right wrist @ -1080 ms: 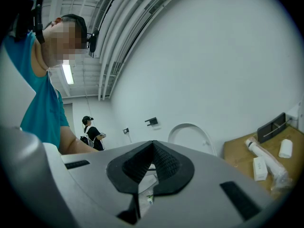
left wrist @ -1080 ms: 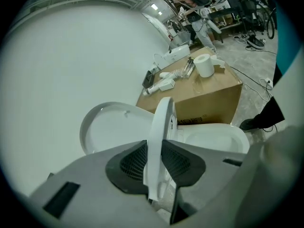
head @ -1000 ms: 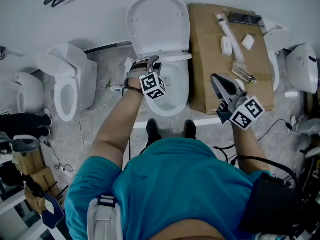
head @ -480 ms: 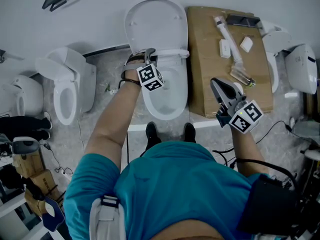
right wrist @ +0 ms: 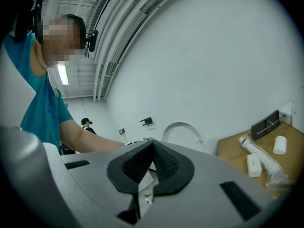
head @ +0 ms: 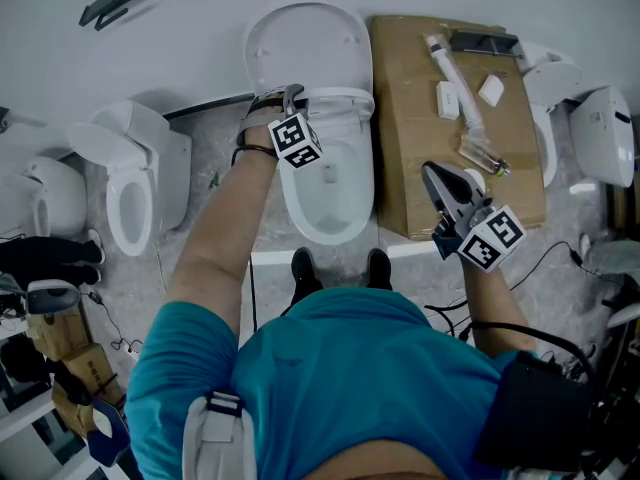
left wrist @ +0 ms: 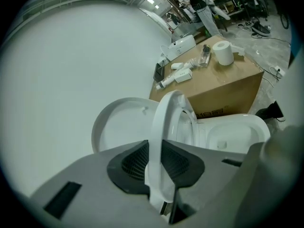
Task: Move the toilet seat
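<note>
A white toilet stands in the middle of the head view, its lid (head: pixel 308 40) up against the wall and its bowl (head: pixel 325 183) open. The seat ring (head: pixel 340 98) is tilted up near the lid. My left gripper (head: pixel 288 98) is shut on the seat's left rim. In the left gripper view the white seat (left wrist: pixel 166 118) stands edge-on between the dark pads (left wrist: pixel 130 163), which press on it; the jaws have just been closing on it. My right gripper (head: pixel 432 171) hangs over the cardboard box's near edge, shut and with nothing in it.
A cardboard box (head: pixel 410 148) right of the toilet carries a tube, small white boxes and a dark phone. Other toilets stand at the left (head: pixel 130 183) and far right (head: pixel 605 133). The person's shoes (head: pixel 305 266) are in front of the bowl. Cables lie at the lower right.
My left gripper has moved toward the wall with the seat in it, and the seat now stands steeper, closer to the lid. The right gripper has stayed in place.
</note>
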A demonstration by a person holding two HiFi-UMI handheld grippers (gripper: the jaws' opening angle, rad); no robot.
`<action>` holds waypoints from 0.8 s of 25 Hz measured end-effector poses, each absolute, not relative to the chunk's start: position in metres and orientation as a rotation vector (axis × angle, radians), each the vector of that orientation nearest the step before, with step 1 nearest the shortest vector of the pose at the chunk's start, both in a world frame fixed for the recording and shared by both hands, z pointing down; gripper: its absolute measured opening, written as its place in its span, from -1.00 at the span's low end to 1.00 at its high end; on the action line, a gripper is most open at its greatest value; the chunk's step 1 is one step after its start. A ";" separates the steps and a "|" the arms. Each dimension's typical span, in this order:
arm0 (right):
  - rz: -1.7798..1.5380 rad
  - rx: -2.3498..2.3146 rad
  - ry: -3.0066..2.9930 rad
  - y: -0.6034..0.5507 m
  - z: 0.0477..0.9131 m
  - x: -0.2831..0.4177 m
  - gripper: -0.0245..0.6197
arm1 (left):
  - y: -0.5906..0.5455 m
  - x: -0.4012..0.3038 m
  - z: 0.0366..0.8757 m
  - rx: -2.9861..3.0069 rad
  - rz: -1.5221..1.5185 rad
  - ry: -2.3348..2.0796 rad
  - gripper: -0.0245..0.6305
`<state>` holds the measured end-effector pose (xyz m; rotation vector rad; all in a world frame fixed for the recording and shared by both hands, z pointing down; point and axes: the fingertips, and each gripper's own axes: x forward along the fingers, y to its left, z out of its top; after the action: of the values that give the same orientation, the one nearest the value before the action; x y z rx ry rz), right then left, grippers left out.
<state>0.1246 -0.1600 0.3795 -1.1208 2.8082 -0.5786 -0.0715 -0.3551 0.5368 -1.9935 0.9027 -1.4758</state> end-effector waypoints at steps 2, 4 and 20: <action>-0.581 -1.124 2.807 -0.161 0.380 0.126 -0.94 | -0.361 -0.072 0.536 -1.994 -1.480 0.906 -0.68; -0.583 -1.126 2.805 -0.162 0.380 0.127 -0.94 | -0.365 -0.072 0.534 -1.996 -1.483 0.911 -0.68; -0.606 -1.161 2.795 -0.173 0.390 0.141 -0.94 | -0.410 -0.076 0.533 -1.974 -1.505 0.937 -0.68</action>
<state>0.1405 -0.1726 0.3900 -1.1612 2.7955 -0.6064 -0.0760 -0.4096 0.5331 -1.9735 0.9371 -1.5052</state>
